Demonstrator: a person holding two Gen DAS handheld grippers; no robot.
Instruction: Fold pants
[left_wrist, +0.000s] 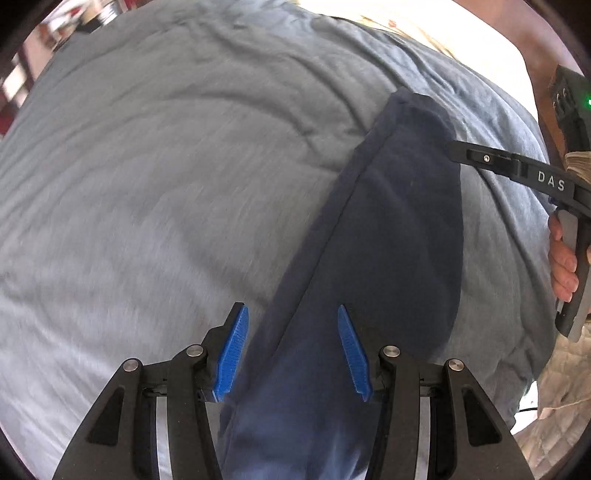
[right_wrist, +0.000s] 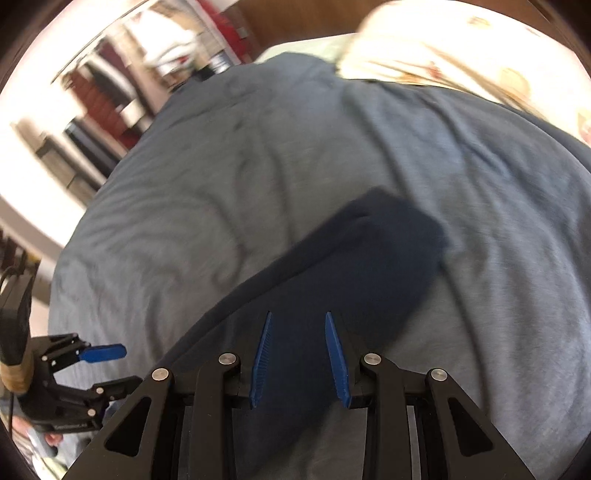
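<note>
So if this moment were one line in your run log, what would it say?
task: fold pants | pants flat, long strip on grey bedcover | left gripper open, above pants | right gripper open, above pants

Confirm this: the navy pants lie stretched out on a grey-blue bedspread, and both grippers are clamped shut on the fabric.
Not quite. The navy pants do lie stretched out on the grey-blue bedspread, but neither gripper is clamped. The left wrist view shows the left gripper with jaws apart, and the right wrist view shows the right gripper open too.
</note>
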